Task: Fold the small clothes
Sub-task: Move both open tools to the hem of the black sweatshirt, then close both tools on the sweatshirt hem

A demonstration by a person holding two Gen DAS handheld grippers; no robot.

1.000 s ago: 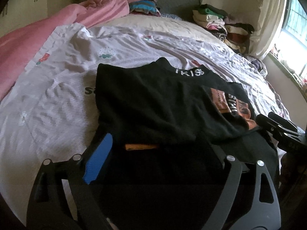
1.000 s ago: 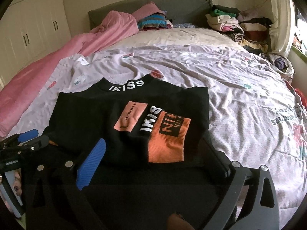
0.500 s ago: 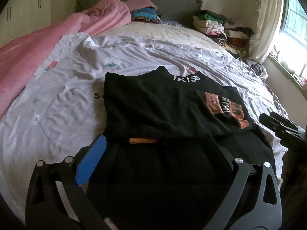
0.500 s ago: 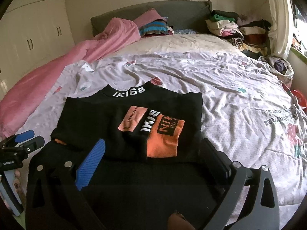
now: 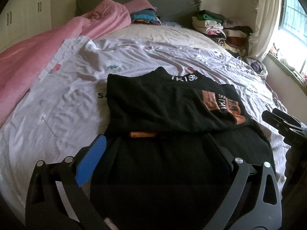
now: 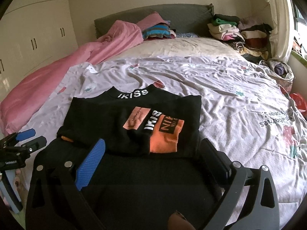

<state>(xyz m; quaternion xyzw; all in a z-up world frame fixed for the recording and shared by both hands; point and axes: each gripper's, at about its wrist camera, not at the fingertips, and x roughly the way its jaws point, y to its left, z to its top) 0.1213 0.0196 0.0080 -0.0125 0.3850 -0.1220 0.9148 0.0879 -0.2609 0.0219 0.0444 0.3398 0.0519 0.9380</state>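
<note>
Bed: one black shirt, two tools.

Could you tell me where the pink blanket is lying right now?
In both wrist views the pink blanket lies along the bed's left edge, reaching the grey headboard.

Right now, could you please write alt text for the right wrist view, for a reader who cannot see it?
A black top with orange patches and white "IKISS" lettering lies folded on a pale printed bedsheet. The open right gripper hangs over its near edge, holding nothing. A pink blanket and clothes piles lie behind.
</note>
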